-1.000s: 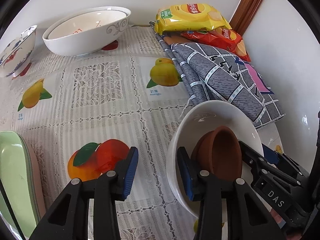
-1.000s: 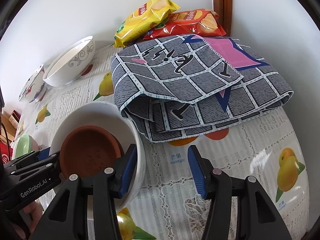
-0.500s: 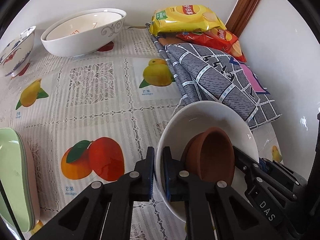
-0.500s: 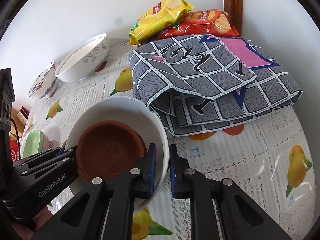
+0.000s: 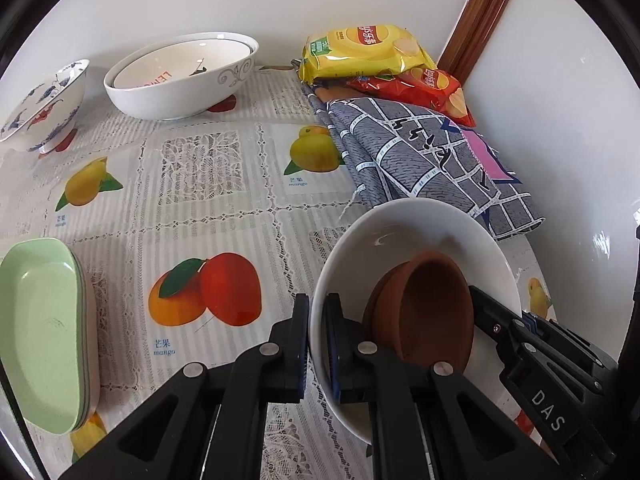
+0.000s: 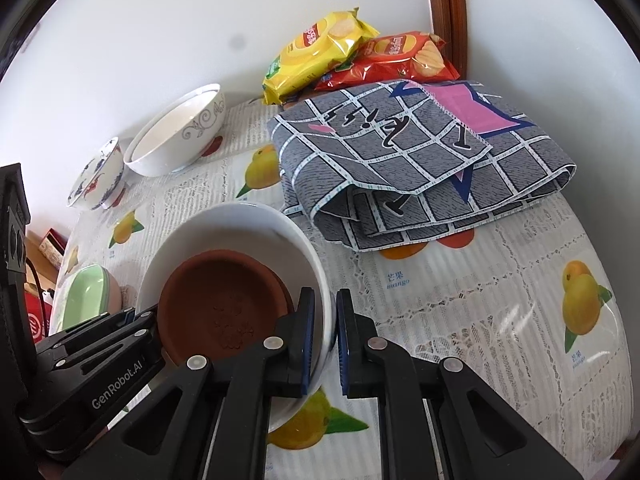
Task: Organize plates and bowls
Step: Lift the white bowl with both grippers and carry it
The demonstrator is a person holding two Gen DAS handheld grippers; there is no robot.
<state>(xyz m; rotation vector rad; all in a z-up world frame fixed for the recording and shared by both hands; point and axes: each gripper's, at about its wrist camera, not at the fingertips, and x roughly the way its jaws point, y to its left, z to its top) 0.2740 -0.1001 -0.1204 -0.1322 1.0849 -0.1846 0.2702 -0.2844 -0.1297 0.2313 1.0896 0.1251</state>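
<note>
With the left gripper (image 5: 316, 348) and right gripper (image 6: 322, 334) each pinching opposite rims of the white bowl (image 5: 404, 240), uneven lifting could tip it and slide the loose brown dish (image 5: 424, 312) out toward the frame's bottom.

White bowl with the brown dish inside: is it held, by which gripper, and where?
Both hold it. The left gripper and the right gripper each clamp the rim of the white bowl on opposite sides. The brown dish just sits inside.

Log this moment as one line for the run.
left tongs: shut on white bowl rim | right tongs: shut on opposite rim | brown dish: inside bowl | bowl: tilted
</note>
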